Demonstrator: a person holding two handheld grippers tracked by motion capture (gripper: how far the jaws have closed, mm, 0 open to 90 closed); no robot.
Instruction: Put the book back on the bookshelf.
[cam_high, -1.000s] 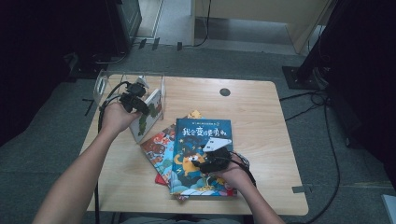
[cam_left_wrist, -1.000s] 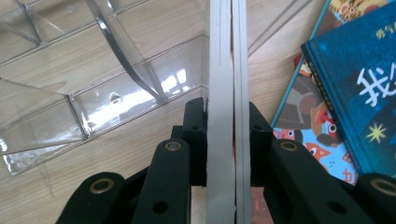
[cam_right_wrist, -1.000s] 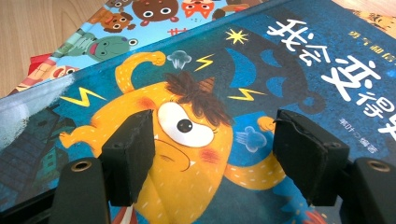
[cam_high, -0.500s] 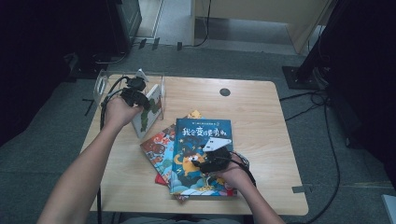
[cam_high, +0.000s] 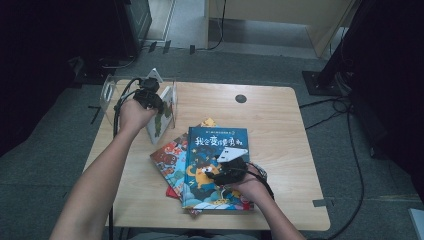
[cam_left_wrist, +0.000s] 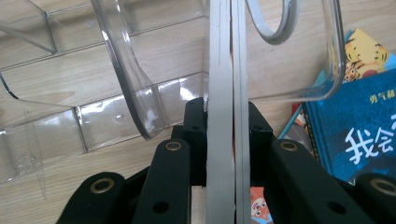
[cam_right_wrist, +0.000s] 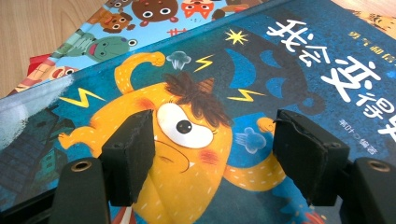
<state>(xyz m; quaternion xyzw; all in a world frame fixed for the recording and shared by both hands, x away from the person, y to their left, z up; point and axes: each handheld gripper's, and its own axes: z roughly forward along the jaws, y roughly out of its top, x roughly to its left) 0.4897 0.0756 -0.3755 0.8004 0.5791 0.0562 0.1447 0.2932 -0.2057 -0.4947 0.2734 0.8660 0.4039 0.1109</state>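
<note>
A thin picture book (cam_high: 161, 114) stands upright on its edge at the table's far left. My left gripper (cam_high: 149, 98) is shut on it from above. In the left gripper view the book's grey edge (cam_left_wrist: 226, 84) runs up between the jaws of my left gripper (cam_left_wrist: 227, 114), and the curved walls of a clear plastic book rack (cam_left_wrist: 116, 88) rise around it. My right gripper (cam_high: 216, 175) rests low over a blue picture book (cam_high: 220, 145) that tops a stack. In the right gripper view my right gripper (cam_right_wrist: 215, 140) is open, with its pads (cam_right_wrist: 130, 149) wide apart over the blue book's (cam_right_wrist: 280, 60) orange monster.
The clear rack (cam_high: 109, 92) sits at the wooden table's (cam_high: 280, 120) far left corner. Under the blue book lie a colourful animal book (cam_high: 169, 159) and a tiger book (cam_high: 207, 122). A round cable hole (cam_high: 240, 98) marks the far middle. Bare wood lies to the right.
My left gripper has carried the upright book a little farther away, toward the rack. The right gripper has stayed put over the blue book.
</note>
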